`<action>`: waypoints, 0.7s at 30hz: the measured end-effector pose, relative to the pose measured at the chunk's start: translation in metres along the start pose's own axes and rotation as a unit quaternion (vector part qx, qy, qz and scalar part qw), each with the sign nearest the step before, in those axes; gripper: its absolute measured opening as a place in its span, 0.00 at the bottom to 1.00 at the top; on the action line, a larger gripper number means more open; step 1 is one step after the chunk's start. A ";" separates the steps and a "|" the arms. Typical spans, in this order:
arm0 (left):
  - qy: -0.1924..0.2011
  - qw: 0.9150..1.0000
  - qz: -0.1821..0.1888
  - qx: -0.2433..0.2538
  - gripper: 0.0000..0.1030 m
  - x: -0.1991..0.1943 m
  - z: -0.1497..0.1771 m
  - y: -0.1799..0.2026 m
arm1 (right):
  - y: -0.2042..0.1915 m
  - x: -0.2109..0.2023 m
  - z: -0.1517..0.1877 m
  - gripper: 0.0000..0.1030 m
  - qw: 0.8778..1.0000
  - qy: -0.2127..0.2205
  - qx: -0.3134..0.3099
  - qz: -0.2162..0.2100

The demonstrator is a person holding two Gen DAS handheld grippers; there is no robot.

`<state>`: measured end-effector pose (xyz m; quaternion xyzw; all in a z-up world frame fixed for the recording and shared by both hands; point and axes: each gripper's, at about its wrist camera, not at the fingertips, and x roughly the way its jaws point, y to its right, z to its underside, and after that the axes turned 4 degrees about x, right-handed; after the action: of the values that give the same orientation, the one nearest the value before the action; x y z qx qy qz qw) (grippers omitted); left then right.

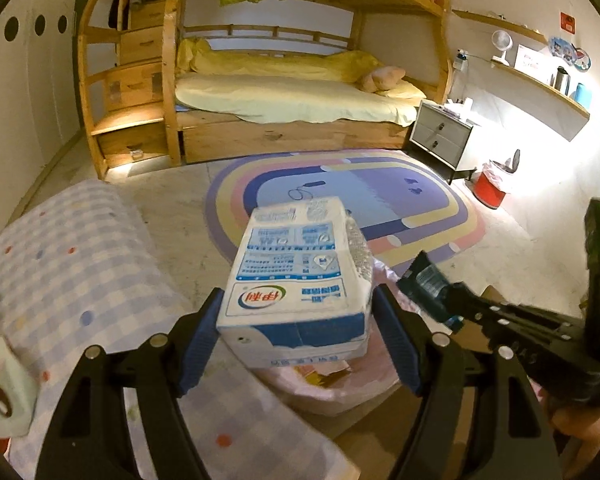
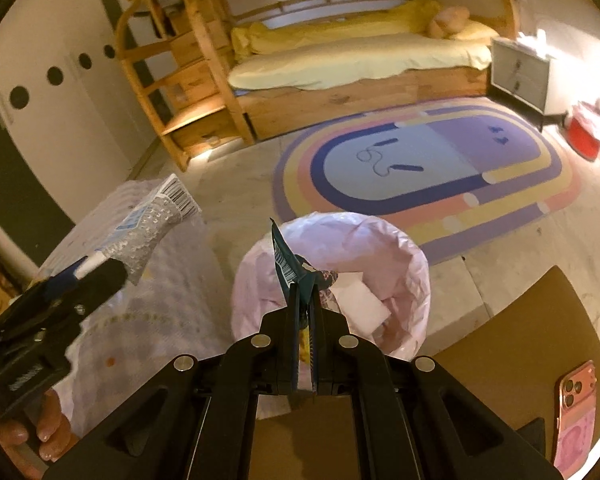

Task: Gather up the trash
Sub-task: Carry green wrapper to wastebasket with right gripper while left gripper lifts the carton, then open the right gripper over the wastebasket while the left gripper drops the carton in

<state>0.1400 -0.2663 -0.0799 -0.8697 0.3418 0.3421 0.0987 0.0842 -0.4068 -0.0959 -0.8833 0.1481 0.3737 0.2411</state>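
Fingers of the left gripper (image 1: 298, 320) clamp a white and blue milk carton (image 1: 300, 276) by its two sides, lifted clear of the checked tablecloth (image 1: 80, 264) that covers the tabletop at its left. The carton's crinkled wrapping (image 2: 148, 228) shows in the right wrist view, sticking out past the gripper's tip. Just below and beyond the carton sits the bin with a pink liner (image 2: 400, 256), beside the tabletop's right edge. The right gripper (image 2: 306, 304) has its fingers pressed together on a dark teal wrapper (image 2: 286, 264), whose free end stands up above the bin's near rim; pale scraps already lie inside the liner. A tissue box (image 1: 4, 388) rests near the tabletop's left edge. A pink phone (image 2: 576, 412) lies on a brown board (image 2: 520, 340) to the right of the bin. Farther off, a striped oval rug (image 1: 380, 200) covers the floor, a red bin (image 1: 490, 190) stands by the grey nightstand (image 1: 442, 136), and a wooden bunk bed (image 1: 284, 92) fills the far wall.
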 end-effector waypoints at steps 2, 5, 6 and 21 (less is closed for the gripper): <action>0.001 1.000 0.006 0.000 0.73 0.005 -0.005 0.000 | 0.002 0.006 -0.002 0.04 1.000 -0.005 0.005 0.003; 0.006 1.000 -0.001 -0.003 0.75 0.002 -0.009 -0.003 | 0.006 0.019 -0.004 0.08 1.000 -0.013 0.009 0.009; 0.007 1.000 -0.001 -0.008 0.75 -0.001 -0.009 -0.006 | 0.007 0.023 -0.005 0.08 1.000 -0.016 0.009 0.012; 0.009 0.994 -0.079 -0.072 0.77 -0.085 0.029 -0.060 | -0.016 -0.012 0.012 0.50 1.000 -0.014 -0.002 -0.001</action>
<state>0.1190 -0.1649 -0.0494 -0.9018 0.2477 0.3492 0.0594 0.0758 -0.3854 -0.0892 -0.8788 0.1431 0.3855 0.2421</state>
